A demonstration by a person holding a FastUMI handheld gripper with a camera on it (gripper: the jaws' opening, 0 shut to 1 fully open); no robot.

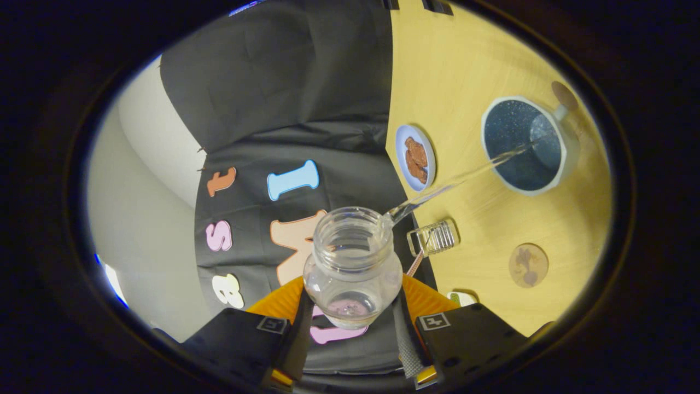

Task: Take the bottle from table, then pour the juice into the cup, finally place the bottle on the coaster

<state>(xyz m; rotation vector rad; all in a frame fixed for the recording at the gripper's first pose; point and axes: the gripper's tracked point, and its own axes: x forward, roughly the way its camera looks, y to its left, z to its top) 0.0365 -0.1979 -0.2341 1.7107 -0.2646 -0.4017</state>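
We hold the bottle (353,268) clamped between both fingers of the gripper (353,306), which press on its lower body from either side. The bottle is clear glass with an open mouth, and it is tipped over so that its mouth faces us and leans toward the table (470,60). A thin clear stream (459,180) leaves the lip of the bottle and runs across to the cup (524,145), landing inside it. The cup is white outside, dark and speckled inside, with a handle on its far side. A little liquid sits in the bottom of the bottle.

Beside the stream, between the bottle and the cup, we see a small plate (415,157) with brown pieces on it, close to the table's edge. Just past the bottle's mouth lies a small clear ribbed jar (433,238) on its side, near the stream's start but apart from it. The coaster (528,265), round and brown, lies bare on the table near the cup, well clear of the bottle. Nothing crosses the stream's path.
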